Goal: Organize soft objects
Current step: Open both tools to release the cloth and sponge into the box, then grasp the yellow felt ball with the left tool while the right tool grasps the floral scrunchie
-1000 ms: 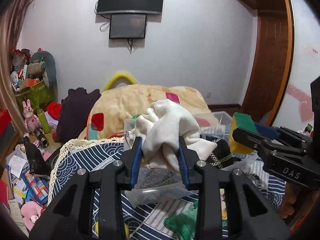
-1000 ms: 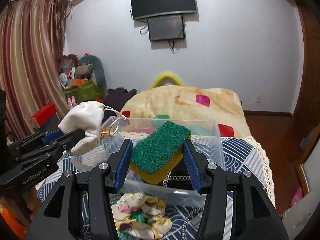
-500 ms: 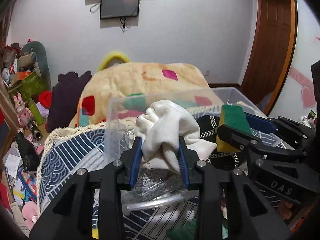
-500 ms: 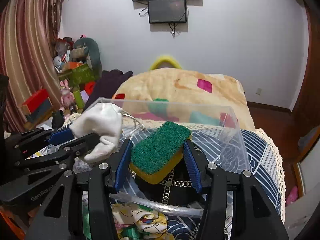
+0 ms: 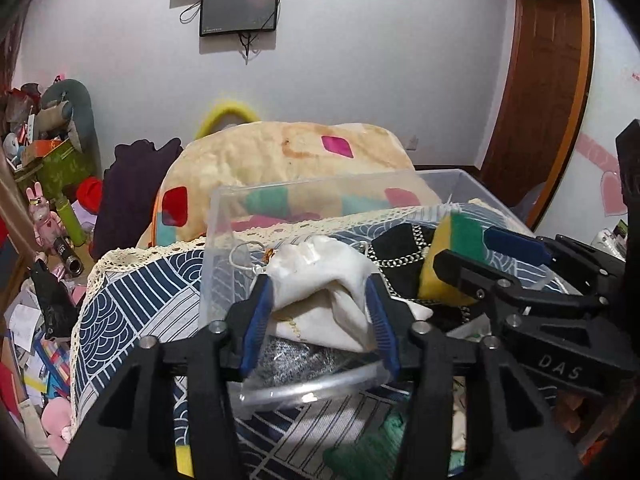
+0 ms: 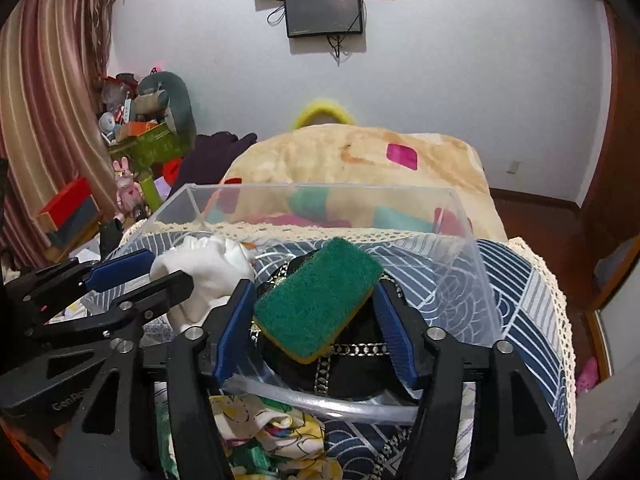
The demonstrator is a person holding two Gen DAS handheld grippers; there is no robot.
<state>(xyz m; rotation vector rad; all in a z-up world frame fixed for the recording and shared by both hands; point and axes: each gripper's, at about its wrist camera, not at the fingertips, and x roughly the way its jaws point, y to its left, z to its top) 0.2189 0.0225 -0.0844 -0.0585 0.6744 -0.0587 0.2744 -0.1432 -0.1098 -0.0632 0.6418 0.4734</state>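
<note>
- The left wrist view looks forward along its hand-held gripper (image 5: 320, 316), close above the clear plastic bin (image 5: 448, 184), toward the wall-mounted screen (image 5: 239, 9).
- The right wrist view faces likewise, close to the bin (image 6: 320, 191).
- Both share bin, screen (image 6: 324, 10) and blanket (image 5: 288, 152).
</note>
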